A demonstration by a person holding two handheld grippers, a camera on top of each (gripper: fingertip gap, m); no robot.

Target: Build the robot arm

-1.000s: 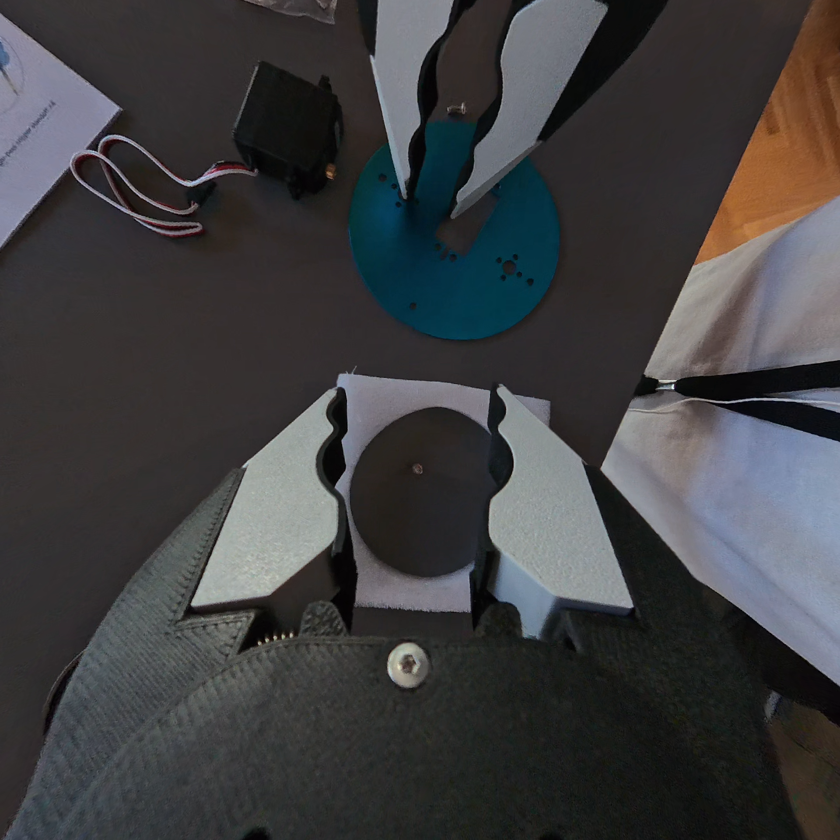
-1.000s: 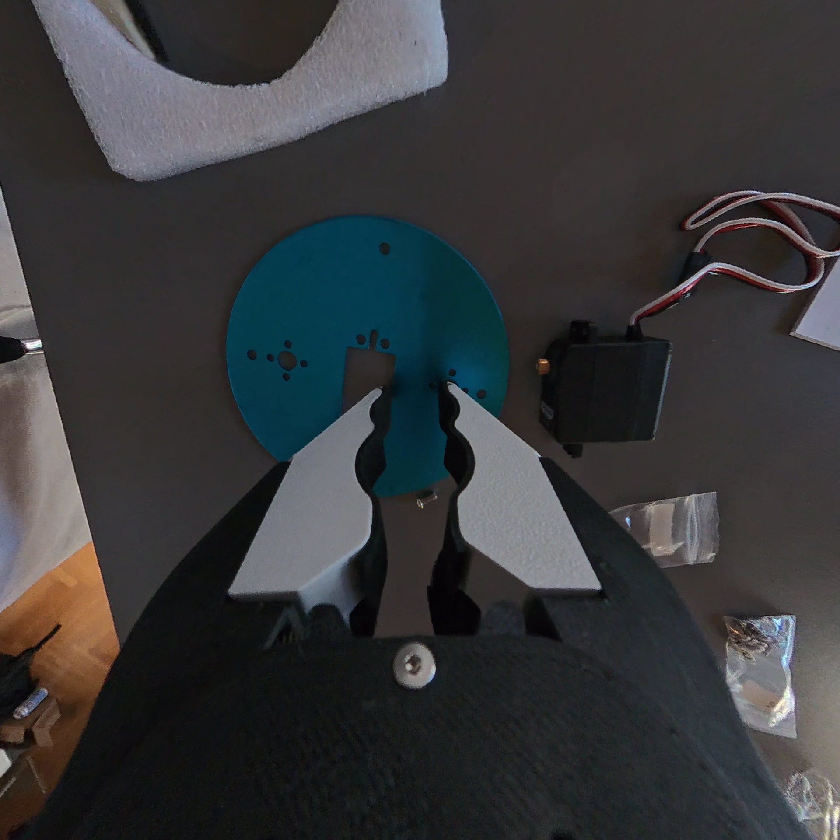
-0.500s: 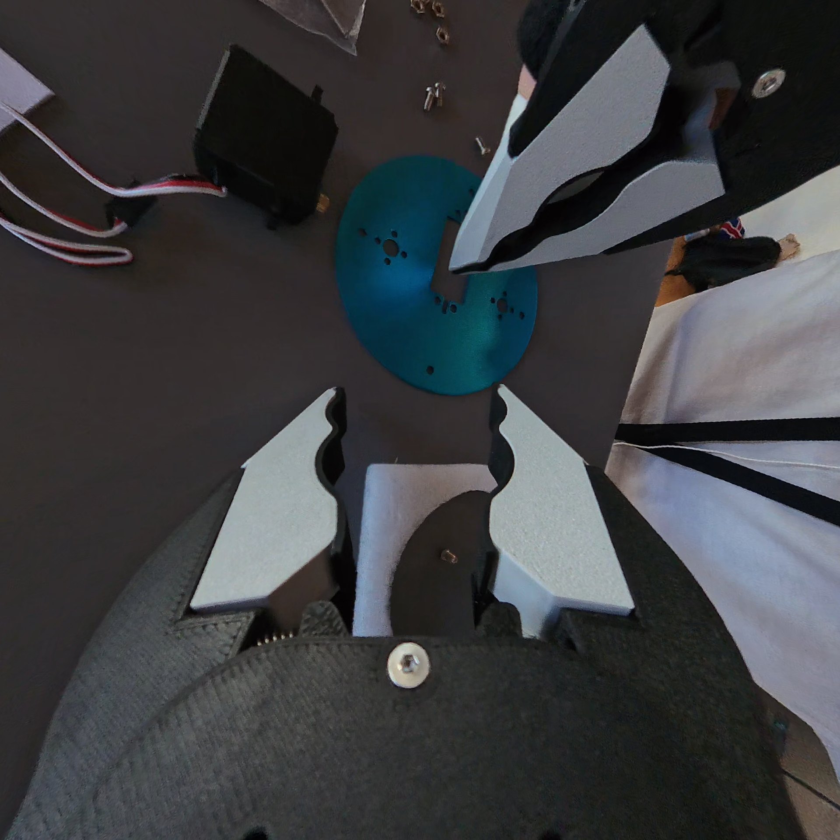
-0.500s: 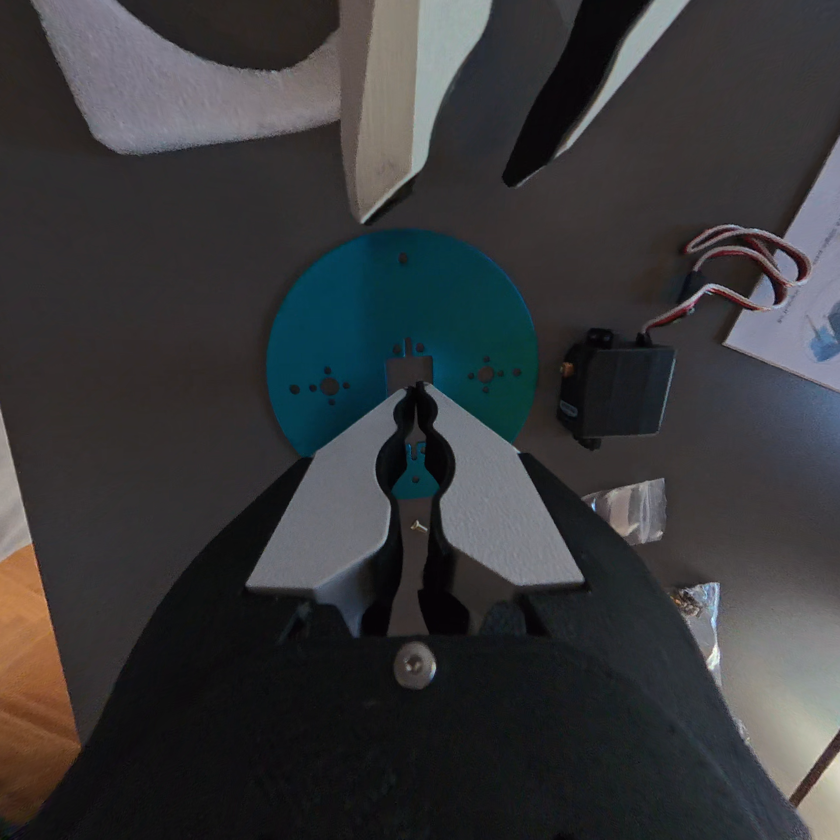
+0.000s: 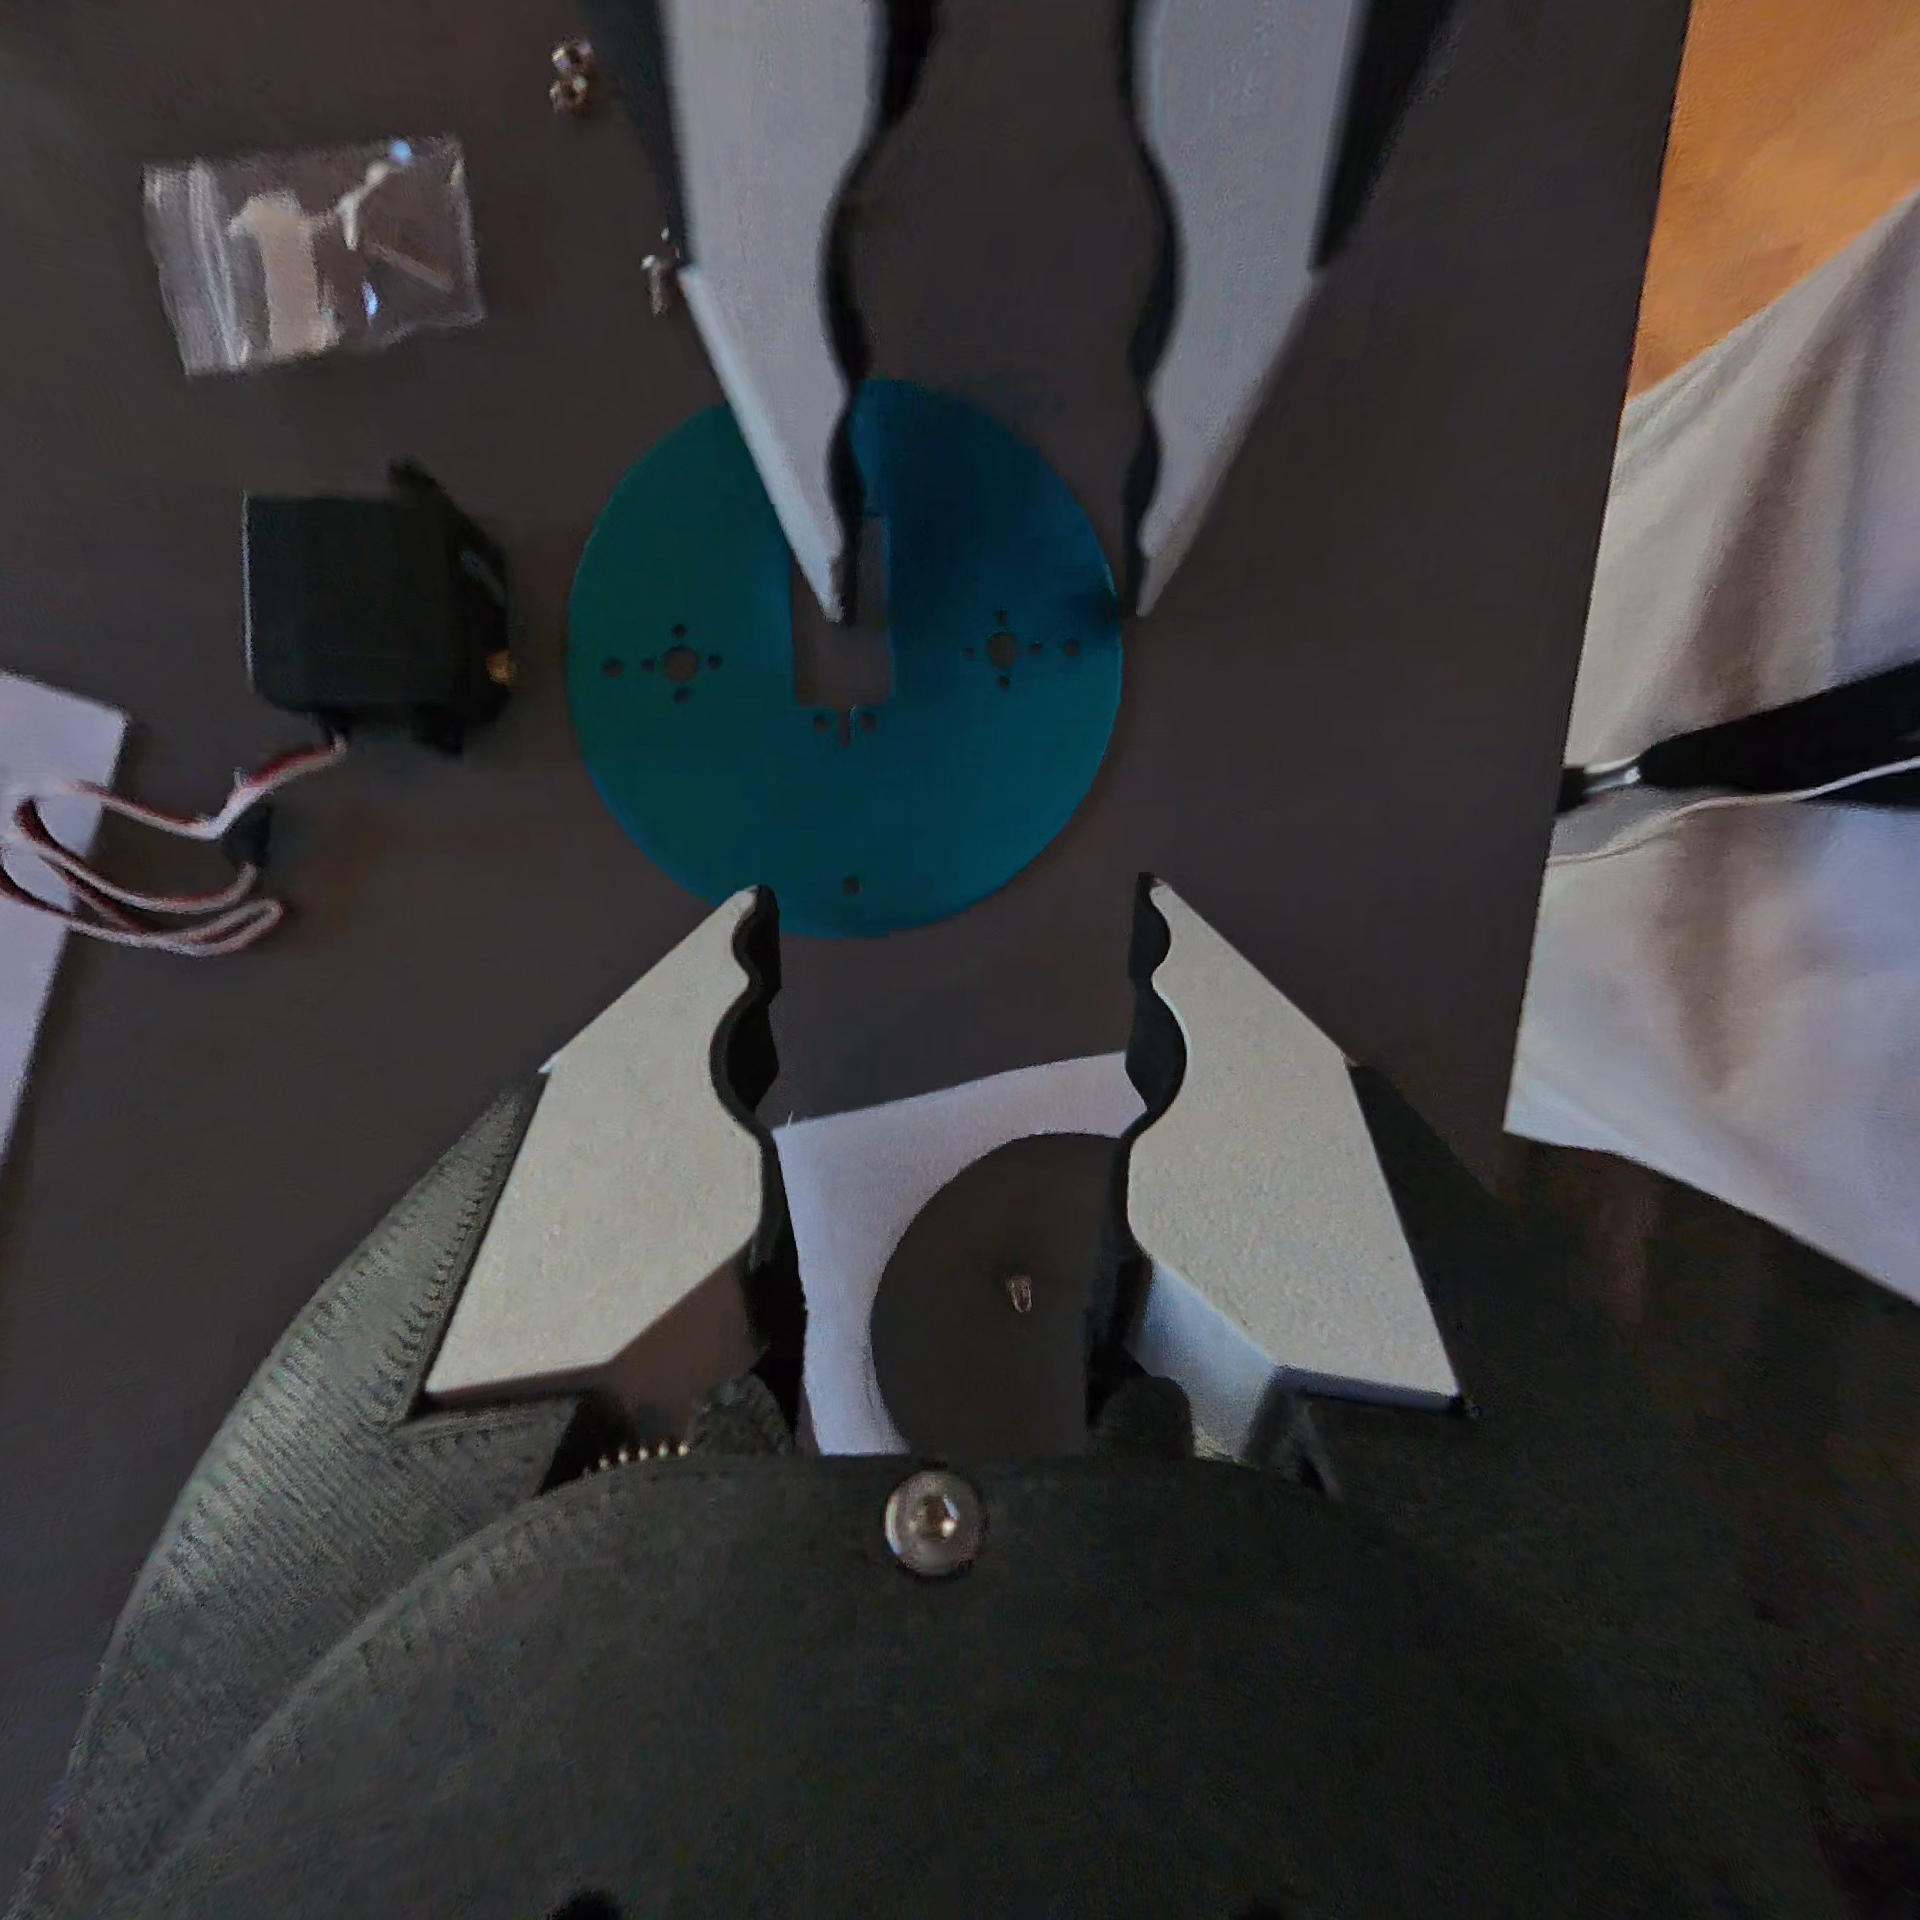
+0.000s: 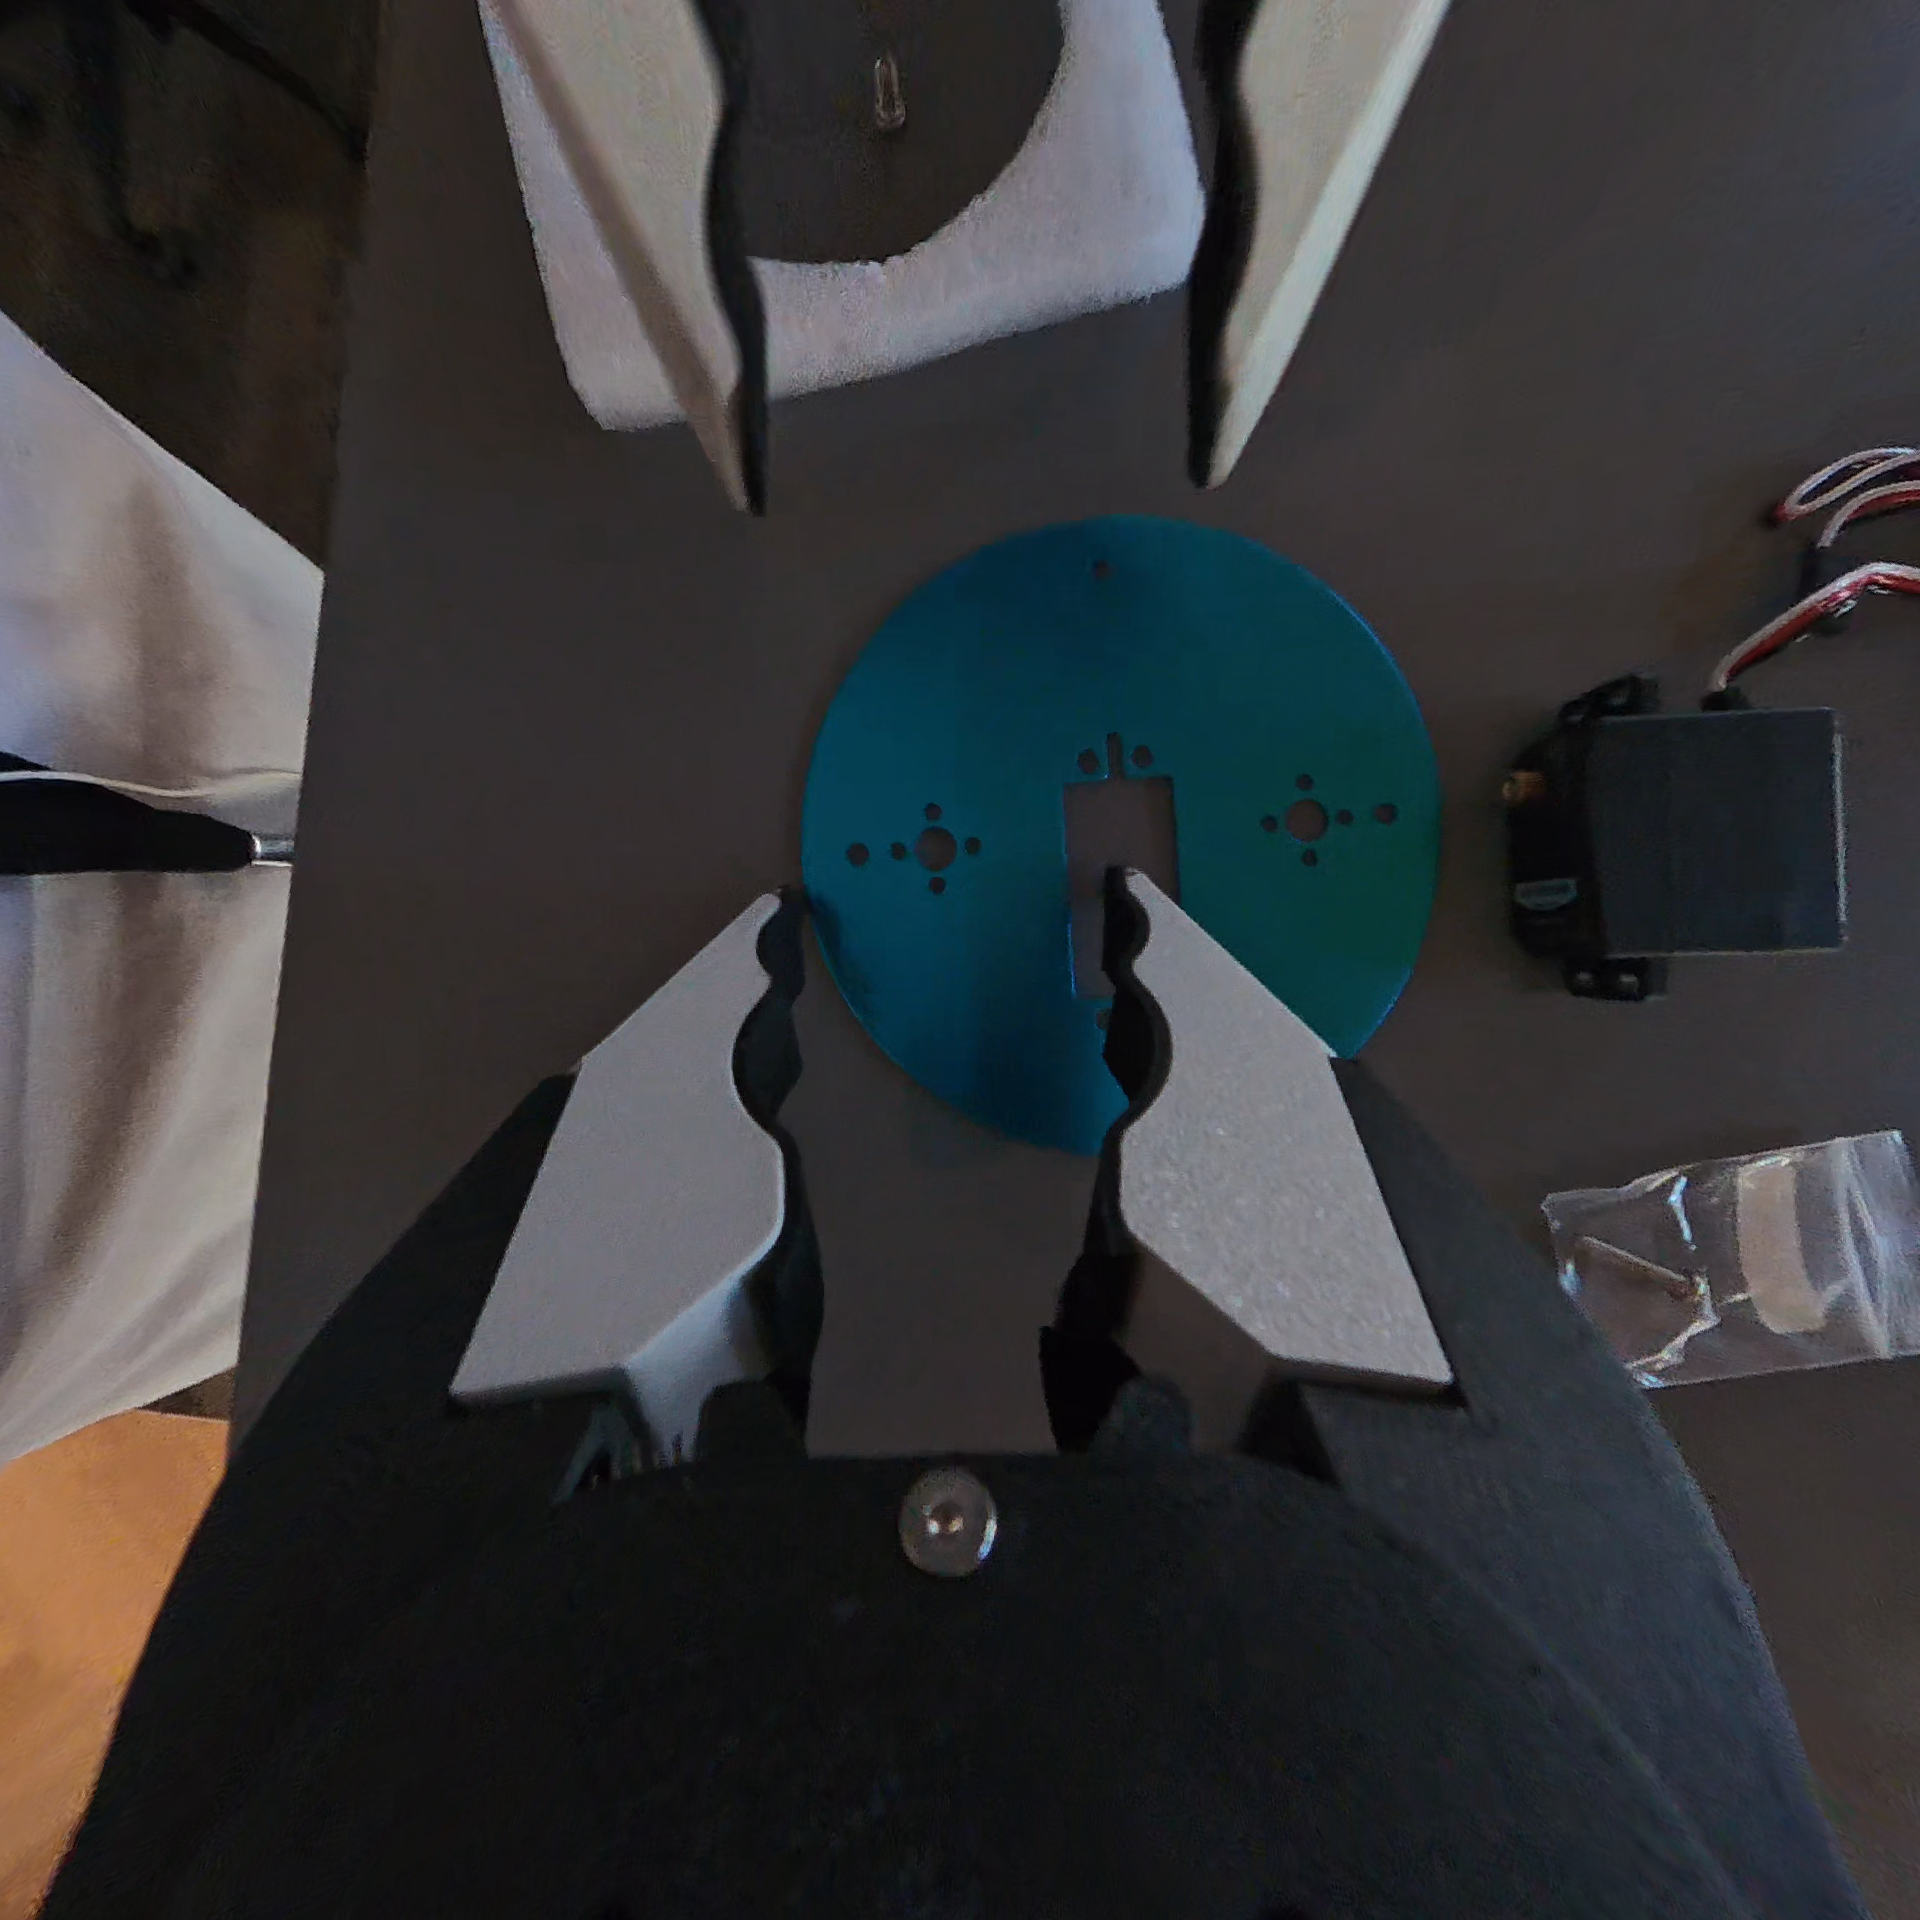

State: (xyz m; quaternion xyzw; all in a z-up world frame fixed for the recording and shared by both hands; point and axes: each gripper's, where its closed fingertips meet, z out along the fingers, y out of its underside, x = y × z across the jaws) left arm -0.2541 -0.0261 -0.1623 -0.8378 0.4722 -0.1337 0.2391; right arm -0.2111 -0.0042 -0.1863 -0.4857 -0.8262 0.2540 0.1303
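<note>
A teal metal disc (image 5: 847,769) with a rectangular cutout and small holes lies flat on the dark table (image 5: 312,1039). My left gripper (image 5: 956,899) is open and empty, its tips just short of the disc's near edge. Under it lies a white foam pad (image 5: 862,1153) with a round hole that has a small screw (image 5: 1020,1294) in it. My right gripper (image 6: 956,888) is open and empty. One tip is at the disc's (image 6: 1039,675) rim and the other over the cutout. It faces the left gripper (image 6: 977,486) across the disc.
A black servo (image 6: 1704,831) with red and white wires (image 6: 1860,582) lies beside the disc. A clear bag of small parts (image 6: 1745,1268) is near it, and loose screws (image 5: 566,88) lie farther off. The table edge (image 5: 1558,727) borders white cloth (image 5: 1714,623).
My right gripper has opened from nearly shut and now straddles half of the disc. The small screw between its jaws is gone from view. My left gripper stays open over the foam.
</note>
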